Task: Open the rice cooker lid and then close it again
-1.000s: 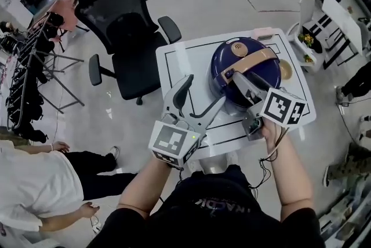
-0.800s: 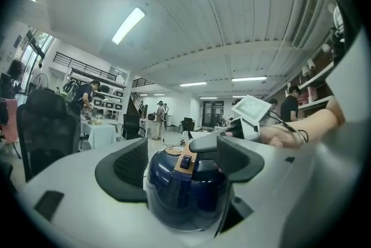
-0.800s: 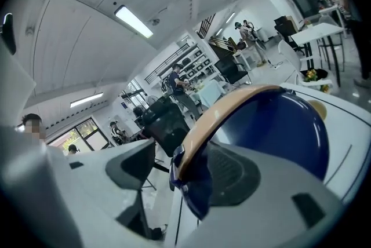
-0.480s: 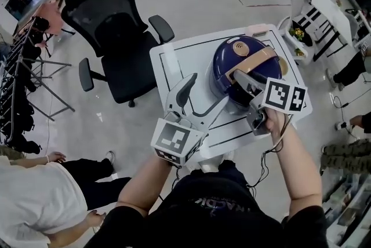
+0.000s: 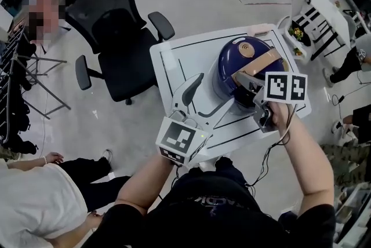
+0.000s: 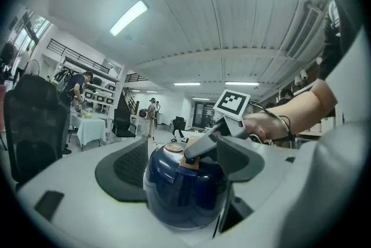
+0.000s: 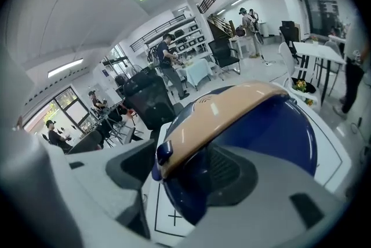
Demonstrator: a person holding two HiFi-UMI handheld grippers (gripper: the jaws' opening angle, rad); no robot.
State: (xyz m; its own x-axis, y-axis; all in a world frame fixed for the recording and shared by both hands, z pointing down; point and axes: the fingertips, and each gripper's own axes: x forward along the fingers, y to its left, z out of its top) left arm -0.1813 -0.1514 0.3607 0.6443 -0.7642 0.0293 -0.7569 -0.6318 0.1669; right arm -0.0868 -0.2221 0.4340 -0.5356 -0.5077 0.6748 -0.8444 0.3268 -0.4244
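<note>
1. Navy rice cooker (image 5: pixel 232 61), lid down, sits toward the white counter's (image 5: pixel 174 61) right edge.
2. Right tongs (image 5: pixel 244 84) gape astride its tan handle (image 5: pixel 264 60).
3. Left tongs (image 5: pixel 211 92) gape just beside it, holding nothing.

I have the rice cooker (image 5: pixel 246 70) on the right half of the table (image 5: pixel 174 61), with the office chair (image 5: pixel 110 26) behind the table to the left. My left gripper (image 5: pixel 211 93) sits just left of the cooker, which stands between its 2 jaws; my right gripper (image 5: pixel 244 83) is at the cooker's near side, by its handle (image 5: pixel 264 61)
</note>
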